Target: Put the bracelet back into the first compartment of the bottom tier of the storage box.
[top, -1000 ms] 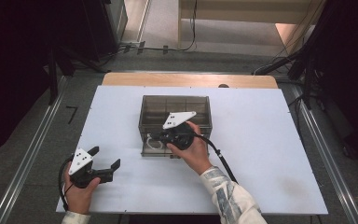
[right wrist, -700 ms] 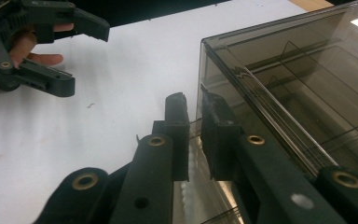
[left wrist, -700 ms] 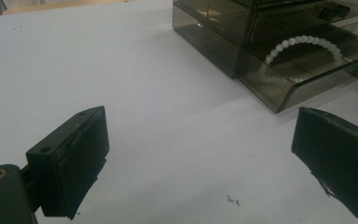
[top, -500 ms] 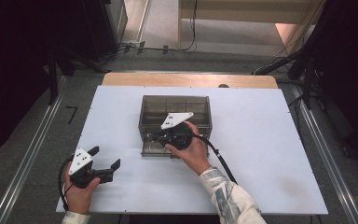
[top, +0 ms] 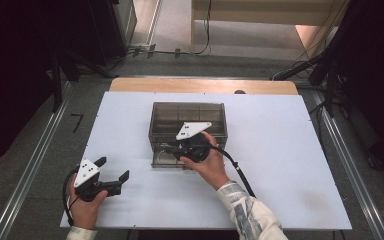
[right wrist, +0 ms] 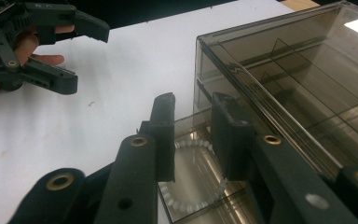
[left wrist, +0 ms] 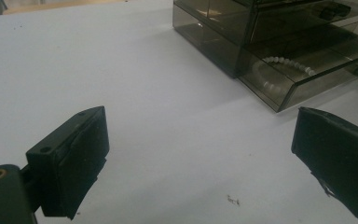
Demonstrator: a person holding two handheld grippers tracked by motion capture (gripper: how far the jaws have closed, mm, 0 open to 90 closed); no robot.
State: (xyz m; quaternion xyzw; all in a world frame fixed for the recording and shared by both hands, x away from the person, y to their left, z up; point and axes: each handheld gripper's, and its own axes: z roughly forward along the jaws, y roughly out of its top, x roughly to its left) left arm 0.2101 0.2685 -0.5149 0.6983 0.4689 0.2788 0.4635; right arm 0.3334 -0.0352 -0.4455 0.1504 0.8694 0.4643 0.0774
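A smoked clear drawer box [top: 187, 117] stands mid-table with its bottom drawer [top: 164, 159] pulled out toward the front. A white bead bracelet [right wrist: 182, 145] lies in that drawer, also seen in the left gripper view as bracelet [left wrist: 286, 63]. My right gripper [top: 173, 146] hovers over the drawer. Its jaws have just been opening and stand a little apart, gripper [right wrist: 194, 101], with the bracelet below them and nothing pressed between the pads. My left gripper [top: 112, 169] rests wide open near the table's front left corner, gripper [left wrist: 205, 163], holding nothing.
The white table board [top: 280, 150] has bare room to the right of the box and between the two hands. The box's upper drawers [left wrist: 279, 18] are closed. A wooden strip [top: 205, 85] runs along the far edge; metal rails flank the table.
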